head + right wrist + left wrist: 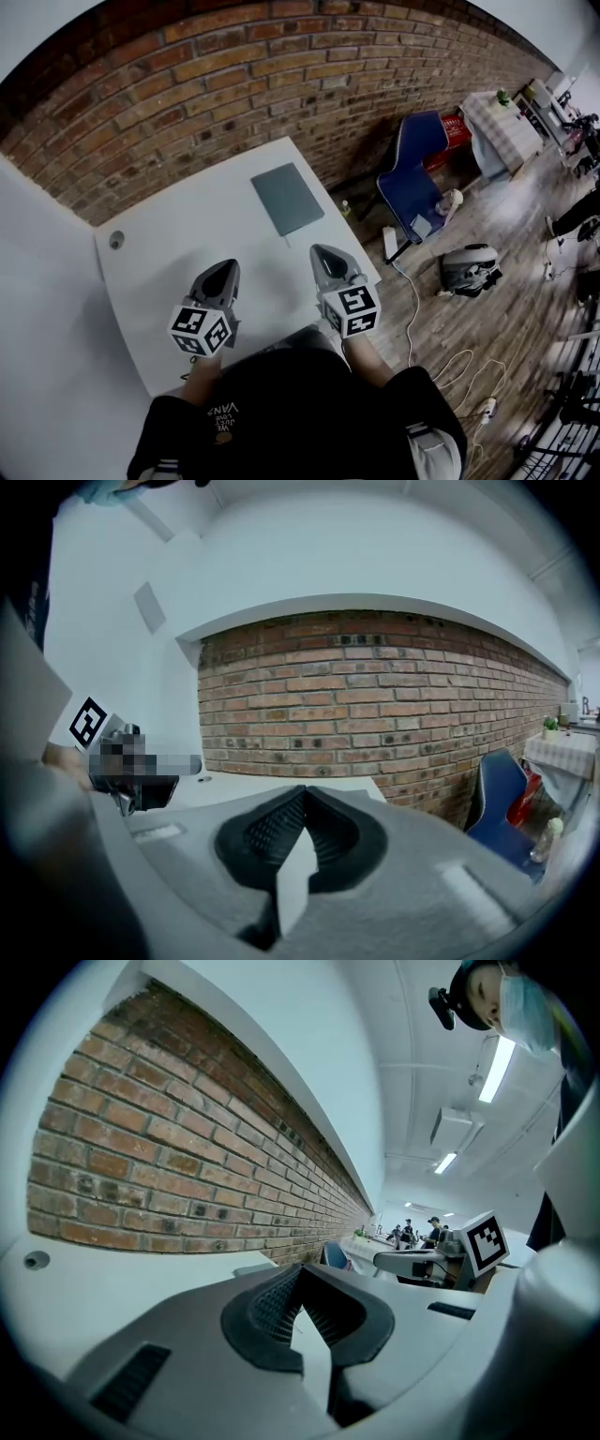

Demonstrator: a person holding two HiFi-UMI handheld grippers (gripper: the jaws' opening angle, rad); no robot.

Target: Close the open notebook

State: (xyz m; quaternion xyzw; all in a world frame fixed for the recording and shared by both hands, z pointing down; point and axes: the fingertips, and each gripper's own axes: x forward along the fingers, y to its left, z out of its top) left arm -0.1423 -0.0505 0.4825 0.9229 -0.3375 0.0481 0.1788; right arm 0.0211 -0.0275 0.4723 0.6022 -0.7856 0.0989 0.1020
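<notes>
At the left of the white surface [178, 220] we see a small round hole [116, 240] close to the edge. Our left tool [226, 268] is held over the near part of the surface, pointing towards the brick wall [234, 66]. Its jaws are pressed together with nothing between them. Further in, ahead of both tools and well apart from them, the grey notebook [287, 198] lies flat near the far edge of the surface, just below the wall. Its plain cover faces up, and as far as we can see it is closed. Our right tool [324, 251] is near the surface's right edge, level with the left one, and its jaws also meet, empty. Beyond the surface to the right, a blue chair [412, 173] stands on the wooden floor [525, 216], where white cables [450, 366] trail.
</notes>
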